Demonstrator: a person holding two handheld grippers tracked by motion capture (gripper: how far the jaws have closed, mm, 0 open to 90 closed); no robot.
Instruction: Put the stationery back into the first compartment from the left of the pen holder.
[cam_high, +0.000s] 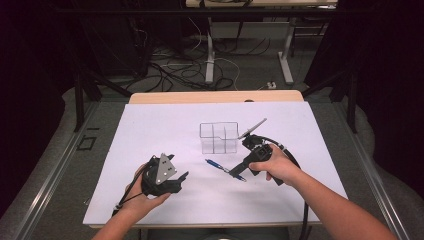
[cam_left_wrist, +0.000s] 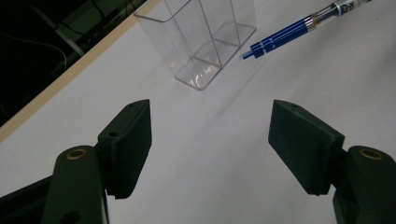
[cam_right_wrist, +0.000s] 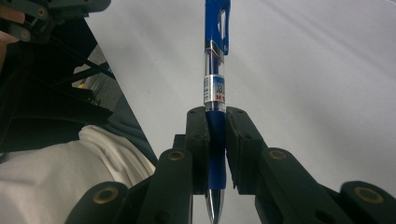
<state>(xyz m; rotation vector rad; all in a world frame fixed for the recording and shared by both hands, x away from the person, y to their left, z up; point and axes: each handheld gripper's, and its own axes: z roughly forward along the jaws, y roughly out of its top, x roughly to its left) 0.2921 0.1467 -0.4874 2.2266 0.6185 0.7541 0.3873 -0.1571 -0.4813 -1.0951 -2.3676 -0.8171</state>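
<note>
On the white bench (cam_high: 150, 130), the right gripper (cam_right_wrist: 216, 140) clamps a blue pen (cam_right_wrist: 215, 70); the left gripper (cam_left_wrist: 210, 140) gapes unladen at seven o'clock of the empty clear divided organizer (cam_high: 219, 137).

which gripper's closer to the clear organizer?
Right. The right gripper, shut on the blue pen, sits just beside the organizer, at its near right corner. The left gripper, jaws apart with nothing between them, is farther off toward the table's near left.
</note>
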